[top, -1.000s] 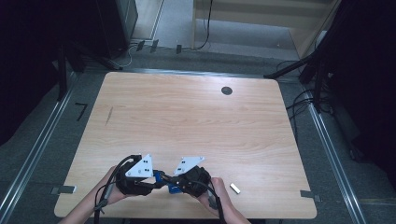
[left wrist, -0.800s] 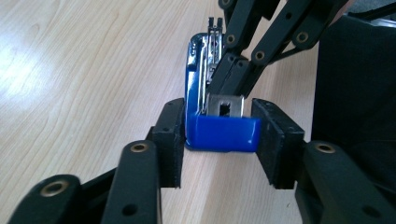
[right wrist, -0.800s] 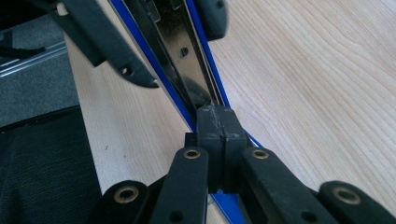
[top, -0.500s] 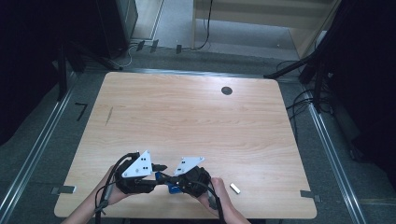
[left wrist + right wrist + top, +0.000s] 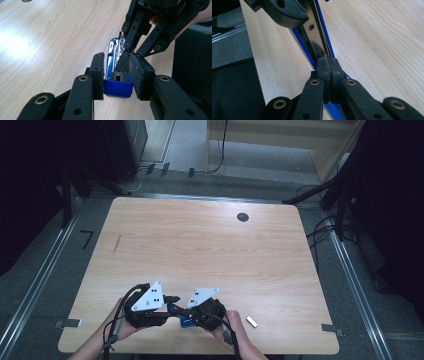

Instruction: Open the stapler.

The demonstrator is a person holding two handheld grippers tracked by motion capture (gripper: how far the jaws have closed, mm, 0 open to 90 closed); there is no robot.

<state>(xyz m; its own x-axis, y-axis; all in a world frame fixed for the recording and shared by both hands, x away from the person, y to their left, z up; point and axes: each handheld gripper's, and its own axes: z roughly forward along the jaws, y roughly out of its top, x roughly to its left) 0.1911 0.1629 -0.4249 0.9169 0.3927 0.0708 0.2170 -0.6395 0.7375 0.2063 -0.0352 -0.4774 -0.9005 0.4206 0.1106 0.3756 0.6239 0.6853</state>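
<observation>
A blue stapler [image 5: 186, 321] with a shiny metal magazine lies near the table's front edge, between my two grippers. My left gripper [image 5: 172, 307] comes in from the left and is shut on the stapler's blue rear end [image 5: 117, 88], a pad [image 5: 98, 72] on each side. My right gripper [image 5: 183, 314] comes in from the right, its pads pressed flat together at the metal channel [image 5: 317, 37]. The left gripper view shows the right gripper's tips [image 5: 125, 53] dipping into the open magazine. I cannot make out anything between the right pads.
A small white block [image 5: 252, 321] lies to the right of my right hand near the front edge. A dark round hole [image 5: 243, 217] sits far back in the wooden table [image 5: 200, 250]. Dark floor, rails and cables surround the table.
</observation>
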